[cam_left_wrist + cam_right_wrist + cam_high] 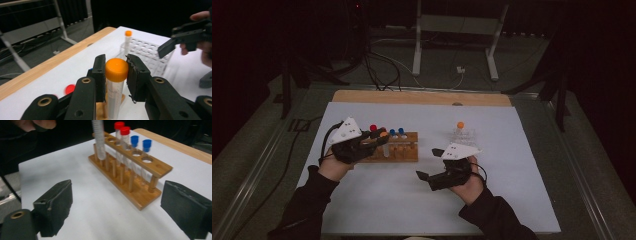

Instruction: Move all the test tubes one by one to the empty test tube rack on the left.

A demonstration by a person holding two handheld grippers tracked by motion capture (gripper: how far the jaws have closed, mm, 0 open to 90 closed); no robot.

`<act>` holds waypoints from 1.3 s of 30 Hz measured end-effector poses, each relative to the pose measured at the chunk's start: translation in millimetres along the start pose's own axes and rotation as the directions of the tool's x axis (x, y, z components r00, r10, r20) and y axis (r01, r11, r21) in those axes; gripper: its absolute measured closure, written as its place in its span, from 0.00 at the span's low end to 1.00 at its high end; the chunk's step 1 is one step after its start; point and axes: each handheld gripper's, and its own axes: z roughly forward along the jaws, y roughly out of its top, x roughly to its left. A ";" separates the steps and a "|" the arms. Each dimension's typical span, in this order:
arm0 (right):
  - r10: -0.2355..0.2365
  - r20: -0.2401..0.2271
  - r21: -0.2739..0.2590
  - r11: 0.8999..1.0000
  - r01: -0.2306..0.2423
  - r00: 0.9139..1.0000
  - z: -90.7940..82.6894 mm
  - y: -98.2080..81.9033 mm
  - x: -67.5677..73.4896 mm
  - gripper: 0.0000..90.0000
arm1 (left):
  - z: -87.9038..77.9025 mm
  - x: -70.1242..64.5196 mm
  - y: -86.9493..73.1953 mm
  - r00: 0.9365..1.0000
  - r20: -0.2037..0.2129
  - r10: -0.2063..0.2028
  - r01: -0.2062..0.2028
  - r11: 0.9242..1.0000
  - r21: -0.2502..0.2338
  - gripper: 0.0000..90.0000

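A wooden tube rack (401,150) stands left of centre on the white table sheet. My left gripper (381,138) is shut on an orange-capped clear tube (116,71), gripping it by the cap, at the rack's left end. The tube (98,140) hangs upright with its rounded tip level with the wooden rack's (130,165) top bar. Two red-capped tubes (122,128) and two blue-capped tubes (140,142) stand in the rack. My right gripper (428,164) is open and empty, right of the rack and pointing at it (117,207).
A clear plastic grid rack (463,136) holding one orange-capped tube (460,124) stands behind the right gripper; the same grid rack (147,52) lies beyond the held tube. A wooden table edge (422,97) runs along the back. Cables and a metal frame lie beyond.
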 end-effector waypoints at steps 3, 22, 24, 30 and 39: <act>0.007 0.003 -0.008 1.000 -0.007 1.000 -2.5 0.2 -3.0 0.05 | -7.0 6.9 0.0 0.999 -0.043 -0.002 0.002 1.000 -0.003 0.80; -0.009 -0.006 -0.048 0.999 0.009 1.000 -10.2 1.0 -3.9 0.00 | -22.5 47.6 -11.8 0.965 -0.249 -0.080 0.064 0.995 -0.072 0.80; -0.011 -0.009 -0.048 0.999 0.011 1.000 -9.7 0.6 -3.9 0.00 | -20.2 50.2 -14.3 0.964 -0.249 -0.094 0.075 0.994 -0.085 0.80; -0.014 -0.007 -0.051 0.999 0.014 1.000 -10.3 0.5 -4.0 0.00 | -11.8 55.6 -24.4 0.960 -0.259 -0.108 0.092 0.993 -0.075 0.80; -0.015 -0.002 -0.077 0.997 0.015 1.000 -13.3 0.6 -4.1 0.00 | 5.1 62.7 -46.8 0.951 -0.263 -0.165 0.162 0.986 -0.034 0.80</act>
